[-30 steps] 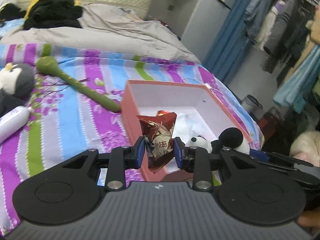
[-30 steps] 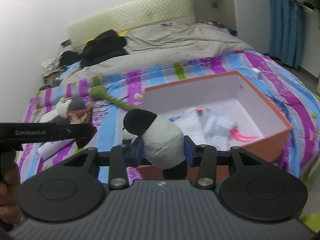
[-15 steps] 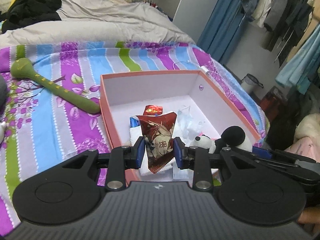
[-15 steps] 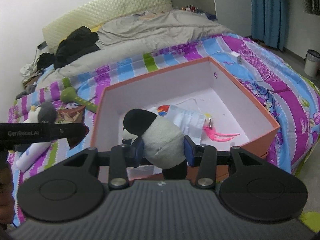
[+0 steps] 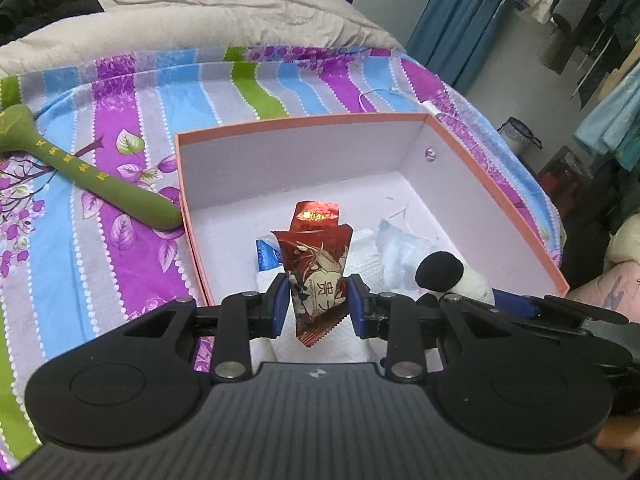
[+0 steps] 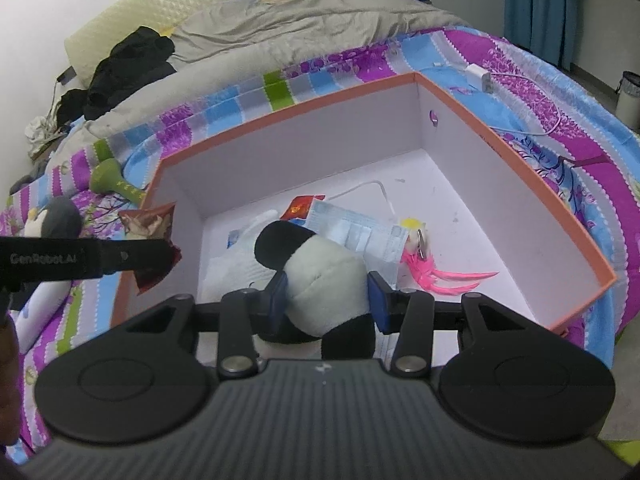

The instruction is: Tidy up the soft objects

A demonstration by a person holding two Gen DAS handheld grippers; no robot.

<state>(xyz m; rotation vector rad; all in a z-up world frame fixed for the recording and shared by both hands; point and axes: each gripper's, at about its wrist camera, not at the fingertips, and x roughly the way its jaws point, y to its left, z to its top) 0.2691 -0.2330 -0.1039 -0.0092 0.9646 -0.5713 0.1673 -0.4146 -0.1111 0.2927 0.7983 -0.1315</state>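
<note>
The left gripper [image 5: 318, 300] pinches a red snack packet [image 5: 316, 276] upright, long axis vertical, over the orange box [image 5: 496, 196]. The right gripper [image 6: 328, 300] clamps a panda plush [image 6: 320, 276], black head pointing away, above the box's near edge.

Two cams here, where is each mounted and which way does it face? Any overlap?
Left wrist: on the left gripper, looking down its fingers into the box; shows that gripper shut on a snack packet.
Right wrist: on the right gripper, facing the box and headboard; shows that gripper shut on a panda toy.
Shared: box, green stick, both held things, each other's gripper.
</note>
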